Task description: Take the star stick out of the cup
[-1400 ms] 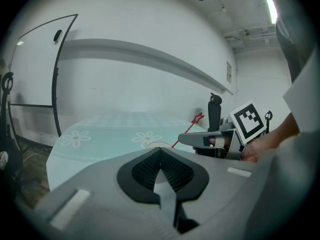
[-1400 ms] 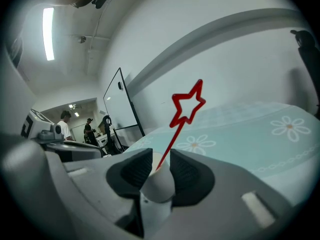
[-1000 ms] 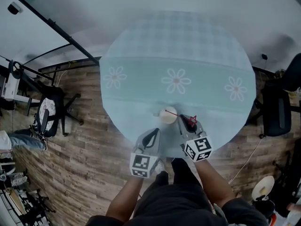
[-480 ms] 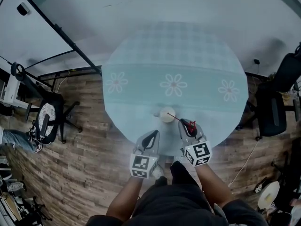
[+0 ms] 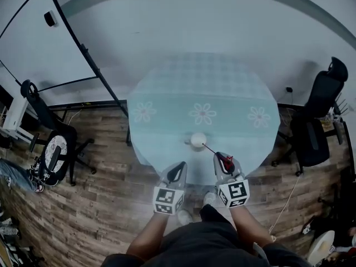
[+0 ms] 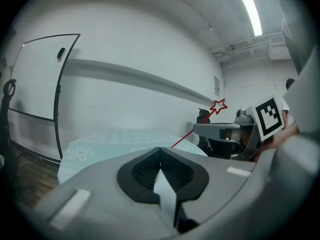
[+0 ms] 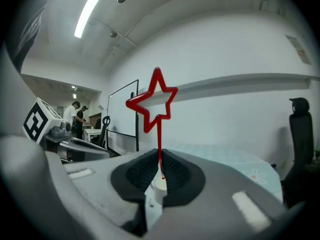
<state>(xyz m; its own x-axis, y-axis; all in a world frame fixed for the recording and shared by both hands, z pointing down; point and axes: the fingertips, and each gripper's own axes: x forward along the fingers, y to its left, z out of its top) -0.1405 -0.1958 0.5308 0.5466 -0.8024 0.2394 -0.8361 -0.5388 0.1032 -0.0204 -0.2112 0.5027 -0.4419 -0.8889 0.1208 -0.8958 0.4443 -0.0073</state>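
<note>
We hold our right gripper closed on the star stick. Its dark pads pinch the thin red shaft just under the outlined star, which stands upright above the jaws in the middle of the right gripper view. Through the narrow gap below the pads we see the white cup, with the lower end of the stick right over its top. In the head view the shaft slants from the cup's lower-right edge down to our right gripper. We cannot tell whether its tip is inside the cup or just clear of it.

The cup stands upright near the lower edge of the round table, which is covered by a pale blue cloth with daisy prints. It sits at the centre of that frame, just above both grippers.

Our left gripper hangs beside the right one, lower left of the cup. Its jaws are pressed together at the tips with nothing between them. In the left gripper view, the right gripper shows at the right edge with its marker cube, and the star rises just left of it.

An office chair stands to the right of the table on the wooden floor. A whiteboard stands left of centre in the right gripper view.
</note>
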